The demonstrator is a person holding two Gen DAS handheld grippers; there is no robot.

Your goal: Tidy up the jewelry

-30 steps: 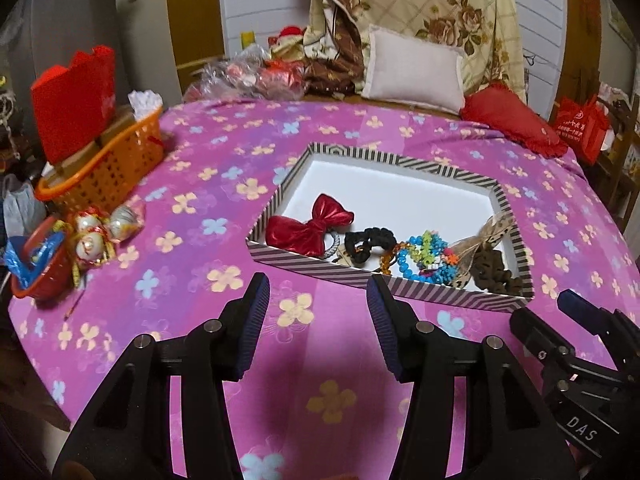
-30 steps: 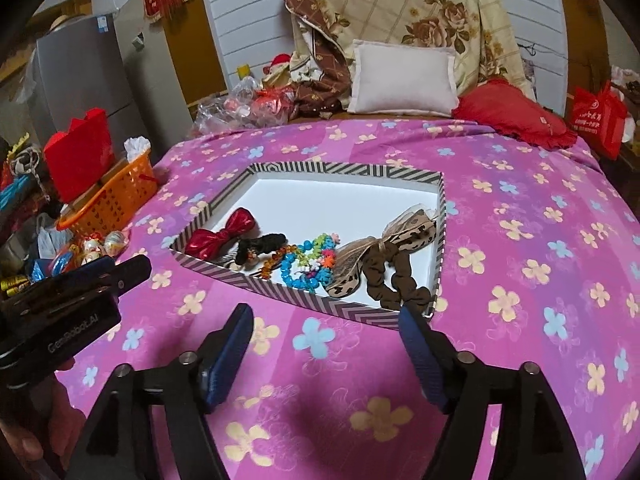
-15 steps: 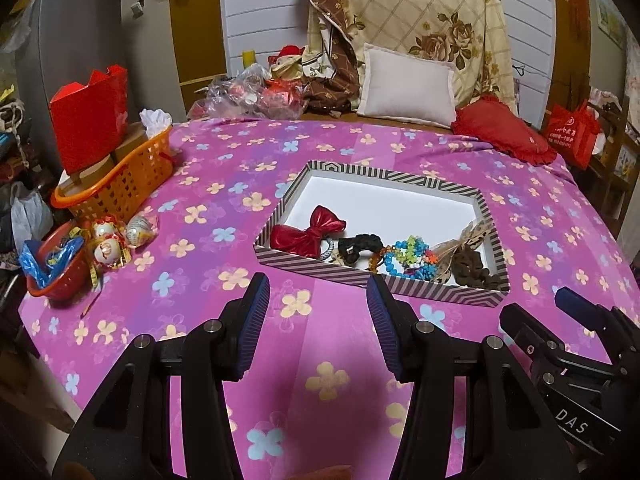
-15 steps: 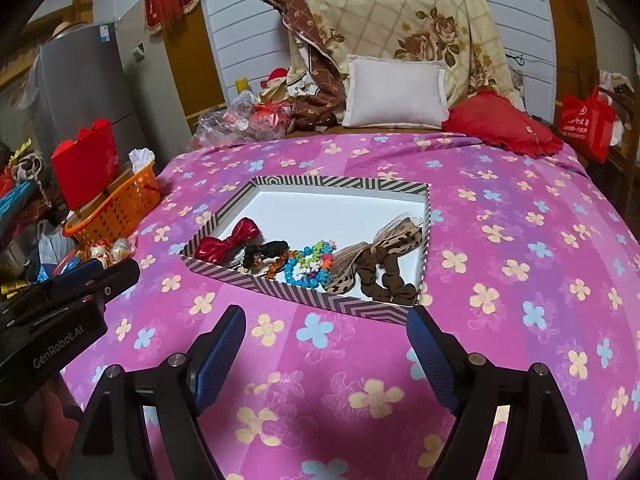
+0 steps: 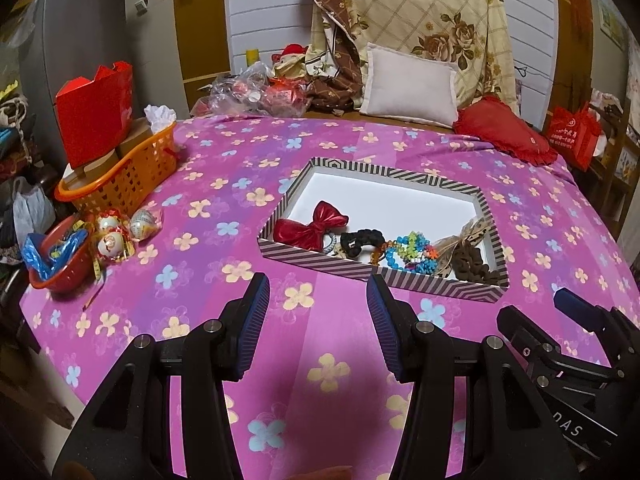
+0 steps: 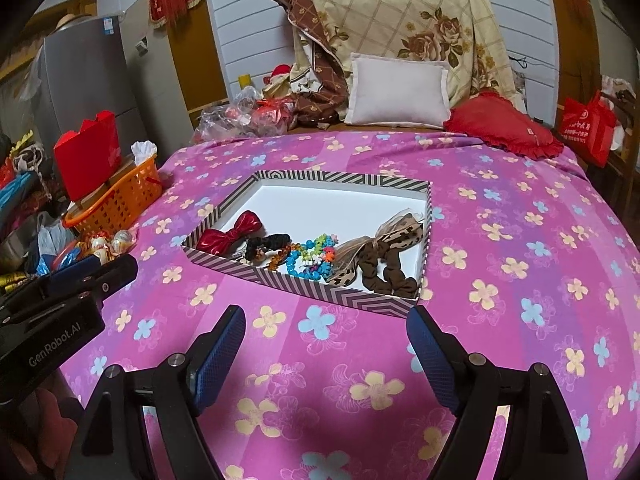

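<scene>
A striped box [image 5: 362,268] [image 6: 320,292] with a white floor lies on the pink flowered bedspread [image 5: 208,216] [image 6: 520,240]. Along its near side lie a red bow [image 5: 310,226] [image 6: 230,234], a black hair tie [image 5: 360,240] [image 6: 266,245], a string of bright beads [image 5: 412,252] [image 6: 312,258], a leopard-print bow [image 6: 380,240] and a brown scrunchie [image 5: 474,262] [image 6: 386,272]. My left gripper [image 5: 318,312] hovers open in front of the box, nothing between its fingers. My right gripper [image 6: 326,344] is open too, short of the box's near corner.
An orange basket [image 5: 120,178] with a red carton [image 5: 94,110] stands at the left edge, beside painted ornaments [image 5: 120,232] and a red bowl [image 5: 56,264]. A white pillow [image 6: 398,92], a red cushion [image 6: 504,126] and bundled bags [image 5: 256,96] lie at the back.
Both grippers have drawn back and up, so the box looks smaller and farther. The right jaws widened a little. Nothing in the box moved.
</scene>
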